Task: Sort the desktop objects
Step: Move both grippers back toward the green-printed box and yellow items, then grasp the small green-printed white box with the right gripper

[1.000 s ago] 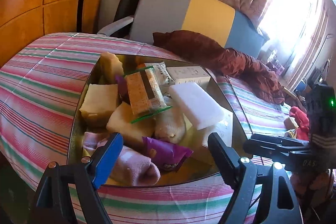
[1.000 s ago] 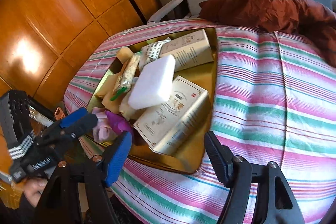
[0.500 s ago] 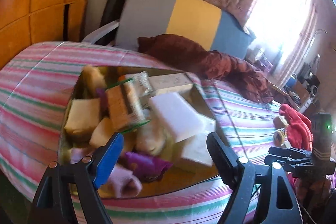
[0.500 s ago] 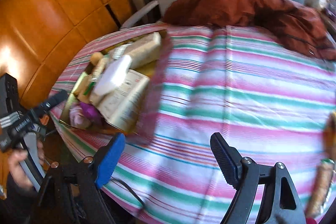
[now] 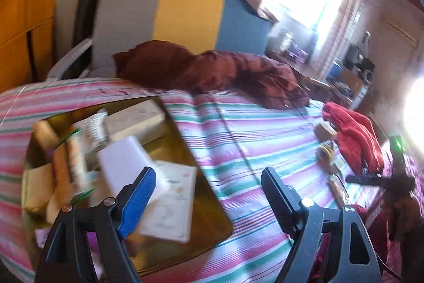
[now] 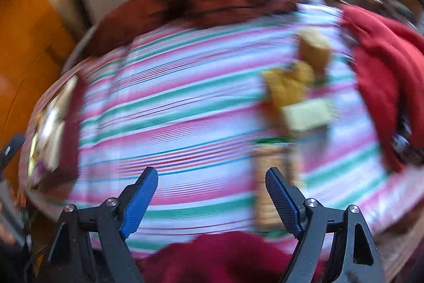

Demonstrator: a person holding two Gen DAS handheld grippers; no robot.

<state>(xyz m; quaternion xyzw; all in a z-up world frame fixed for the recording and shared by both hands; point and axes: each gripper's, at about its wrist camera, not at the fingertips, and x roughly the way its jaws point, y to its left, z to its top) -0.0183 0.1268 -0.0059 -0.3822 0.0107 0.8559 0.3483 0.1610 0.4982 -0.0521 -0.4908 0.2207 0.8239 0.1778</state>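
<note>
A gold tray [image 5: 204,171] on the striped cloth holds several items: a white block [image 5: 124,163], flat boxes [image 5: 172,200] and snack packs. My left gripper [image 5: 209,187] is open and empty, above the tray's right edge. My right gripper [image 6: 212,187] is open and empty over the striped cloth [image 6: 172,102]. The right wrist view is blurred. Loose items lie at its right: a tan block [image 6: 315,44], a yellow pack [image 6: 307,114] and a biscuit pack [image 6: 270,177]. The tray [image 6: 50,123] shows at far left.
A dark red cloth [image 5: 212,70] lies at the table's far edge before a grey, yellow and blue chair [image 5: 180,15]. A red cloth [image 5: 355,134] lies at the right. Another red cloth [image 6: 225,256] is under the right gripper.
Both grippers have swung right, away from the tray. The right wrist view now faces the loose items on the cloth's right side. Both stay open and empty.
</note>
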